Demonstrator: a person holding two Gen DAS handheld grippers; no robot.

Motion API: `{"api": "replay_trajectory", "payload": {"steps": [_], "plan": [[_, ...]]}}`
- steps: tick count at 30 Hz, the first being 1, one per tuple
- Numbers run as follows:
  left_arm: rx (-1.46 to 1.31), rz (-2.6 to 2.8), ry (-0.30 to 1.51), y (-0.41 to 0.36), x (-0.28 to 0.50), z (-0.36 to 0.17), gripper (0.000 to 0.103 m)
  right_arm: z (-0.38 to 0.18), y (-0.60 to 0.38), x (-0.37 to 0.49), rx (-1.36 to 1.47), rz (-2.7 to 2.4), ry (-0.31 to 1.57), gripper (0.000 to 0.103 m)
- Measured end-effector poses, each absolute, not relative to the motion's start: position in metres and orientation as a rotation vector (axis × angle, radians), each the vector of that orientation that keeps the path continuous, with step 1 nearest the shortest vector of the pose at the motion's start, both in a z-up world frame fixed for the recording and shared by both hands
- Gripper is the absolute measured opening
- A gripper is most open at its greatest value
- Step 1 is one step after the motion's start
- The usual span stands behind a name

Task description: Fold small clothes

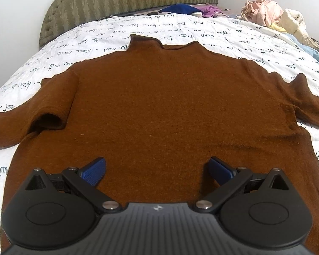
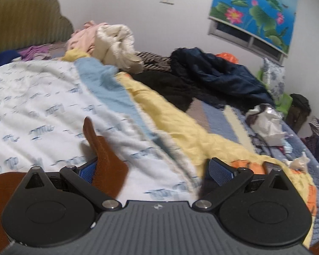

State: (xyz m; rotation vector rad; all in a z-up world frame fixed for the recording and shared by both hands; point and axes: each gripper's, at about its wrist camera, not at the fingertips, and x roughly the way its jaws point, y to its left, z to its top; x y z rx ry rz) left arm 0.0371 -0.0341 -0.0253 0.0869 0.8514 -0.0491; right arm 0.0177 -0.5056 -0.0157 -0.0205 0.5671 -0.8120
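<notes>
Sweater (image 1: 159, 97) in brown knit is spread flat on the white printed bedcover (image 1: 180, 31), neck toward the headboard (image 1: 125, 0) and hem toward the camera. One sleeve (image 1: 42, 110) is doubled back on itself beside the body, the other sleeve (image 1: 308, 106) is stretched outward.

The left gripper (image 1: 157, 170) is held above the lower middle of the body with its jaws wide apart; nothing is gripped. The right gripper (image 2: 153, 170) is likewise spread wide and nothing is clamped, though a raised tip of brown cloth (image 2: 104, 155) stands just inside its left pad (image 2: 88, 171). Whether pad and cloth touch cannot be told, as that view is blurred.

The step in hand is judged to be the first fold, a sleeve being brought in over the body. It would be done well if the cloth tip were centred between the pads before closing, so that both knit layers are caught and not only the edge. The sleeve should be lifted only slightly and carried across, so the body is not dragged over the cover. The body could be steadied by the left gripper meanwhile. The pile of clothes (image 2: 117, 42) near the pillow end is best kept out of the way.
</notes>
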Motion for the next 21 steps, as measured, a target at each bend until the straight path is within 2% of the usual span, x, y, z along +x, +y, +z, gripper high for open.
{"api": "replay_trajectory", "payload": {"steps": [3,7,16,21], "plan": [[0.094,-0.053,0.852,-0.035,0.037,-0.026,0.103,-0.009,-0.523,0.003,0.057,-0.851,0.533,0.103],[0.090,-0.053,0.856,-0.035,0.039,-0.027,0.103,0.001,-0.539,-0.015,0.280,-0.658,0.469,0.103],[0.091,-0.055,0.857,-0.034,0.038,-0.027,0.103,-0.012,-0.541,-0.038,0.784,-0.429,0.506,0.102],[0.095,-0.055,0.856,-0.035,0.038,-0.028,0.103,-0.025,-0.527,-0.046,0.804,-0.427,0.528,0.102]]}}
